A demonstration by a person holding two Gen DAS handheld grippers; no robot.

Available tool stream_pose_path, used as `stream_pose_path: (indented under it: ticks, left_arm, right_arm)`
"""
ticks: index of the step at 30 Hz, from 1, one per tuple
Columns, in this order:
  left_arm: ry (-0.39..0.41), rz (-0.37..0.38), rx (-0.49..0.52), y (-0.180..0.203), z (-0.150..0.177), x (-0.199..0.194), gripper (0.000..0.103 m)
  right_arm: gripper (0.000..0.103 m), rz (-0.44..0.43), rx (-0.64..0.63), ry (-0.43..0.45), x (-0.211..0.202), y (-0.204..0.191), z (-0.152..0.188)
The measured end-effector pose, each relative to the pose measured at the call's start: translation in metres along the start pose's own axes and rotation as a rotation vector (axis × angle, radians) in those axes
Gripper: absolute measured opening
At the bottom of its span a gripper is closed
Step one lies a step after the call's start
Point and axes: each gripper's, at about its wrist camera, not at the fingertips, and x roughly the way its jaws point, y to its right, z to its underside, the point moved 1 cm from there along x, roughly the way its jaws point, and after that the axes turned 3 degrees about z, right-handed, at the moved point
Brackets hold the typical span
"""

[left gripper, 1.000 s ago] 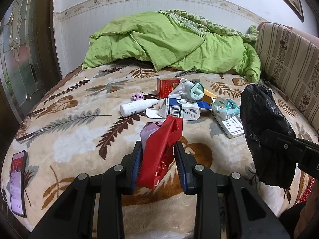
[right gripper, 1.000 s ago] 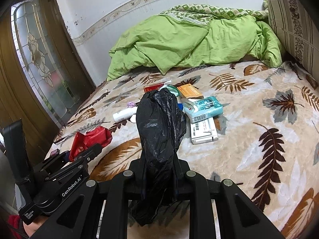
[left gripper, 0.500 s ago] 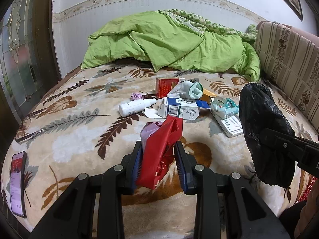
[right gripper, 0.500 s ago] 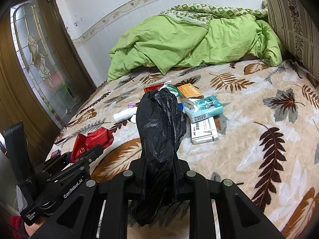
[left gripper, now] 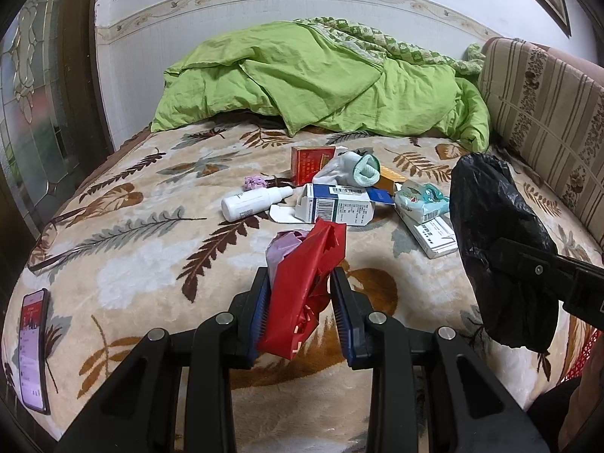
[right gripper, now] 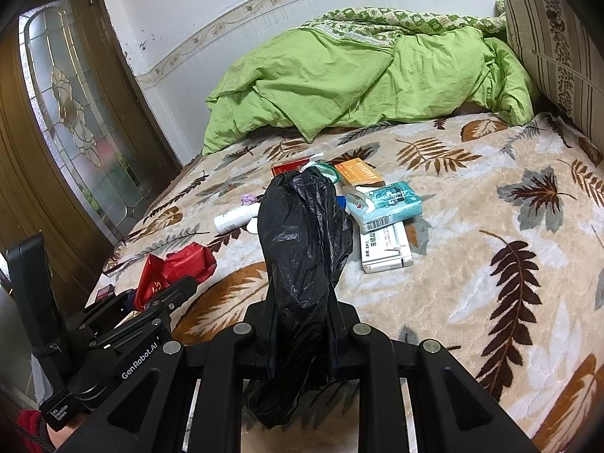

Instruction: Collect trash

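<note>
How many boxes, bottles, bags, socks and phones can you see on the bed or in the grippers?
Boxes: 4 (red, blue-and-white, orange, white)
Bottles: 1 (white bottle)
Bags: 2 (red bag, black bag)
Socks: 1 (sock)
Phones: 1 (phone)
Total: 9

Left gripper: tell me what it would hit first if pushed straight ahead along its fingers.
Probably the blue-and-white box. The left gripper, shut on the red wrapper, points toward it over bare blanket. Depth is uncertain; angled down, it might meet the blanket first.
</note>
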Motion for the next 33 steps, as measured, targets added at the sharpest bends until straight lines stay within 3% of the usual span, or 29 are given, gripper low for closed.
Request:
stream_pose_path:
  ticks: [9, 18, 27, 33]
  left_arm:
    - [0.003, 0.017, 0.024, 0.017, 0.002, -0.007, 0.031]
    - [0.029, 0.076, 0.091, 0.050, 0.003, -0.035, 0.031]
    - [0.039, 0.186, 0.157, 0.095, 0.000, -0.065, 0.031]
    - [0.053, 0.278, 0.198, 0.129, -0.007, -0.086, 0.031]
  right_arm:
    - [0.020, -0.029, 0.071, -0.001, -0.011, 0.009, 0.002]
    - [0.020, -0.047, 0.108, 0.021, -0.064, 0.023, 0.013]
    - [0.020, -0.038, 0.145, 0.091, -0.124, 0.043, 0.012]
    - [0.021, 0.031, 0.193, 0.133, -0.172, 0.074, 0.022]
